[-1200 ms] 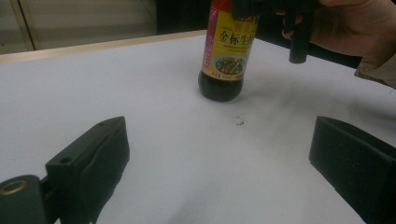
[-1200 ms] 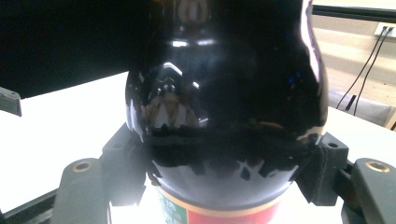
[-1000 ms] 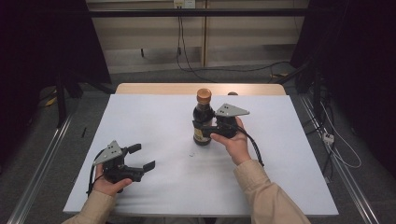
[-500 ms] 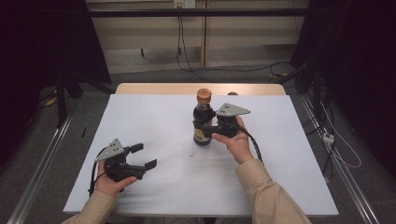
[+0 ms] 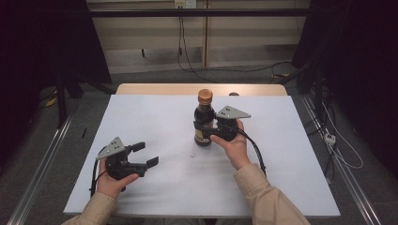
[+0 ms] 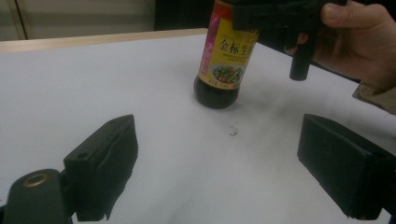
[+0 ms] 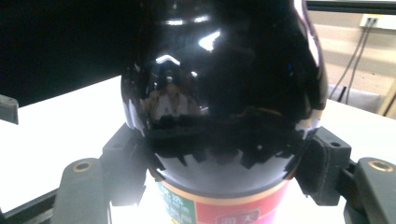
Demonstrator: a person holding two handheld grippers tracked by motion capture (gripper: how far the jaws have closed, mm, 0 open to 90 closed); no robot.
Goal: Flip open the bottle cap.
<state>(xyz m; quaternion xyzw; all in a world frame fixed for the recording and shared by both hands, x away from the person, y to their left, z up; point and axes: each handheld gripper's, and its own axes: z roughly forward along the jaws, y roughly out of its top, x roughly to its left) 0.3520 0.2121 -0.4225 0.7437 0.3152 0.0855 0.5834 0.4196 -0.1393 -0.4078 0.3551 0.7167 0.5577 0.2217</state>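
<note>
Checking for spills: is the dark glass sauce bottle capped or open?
Capped: the dark glass sauce bottle stands upright with its orange-brown cap on.

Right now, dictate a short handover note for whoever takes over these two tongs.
Right tongs: shut on the soy sauce bottle, jaws around its dark body just above the label; bottle upright near the middle of the white table, orange cap on.
Left tongs: open, holding nothing, low over the table's near left, pointing toward the bottle.
Done: bottle gripped.
Left: probably the cap; left tongs have yet to reach it.
</note>
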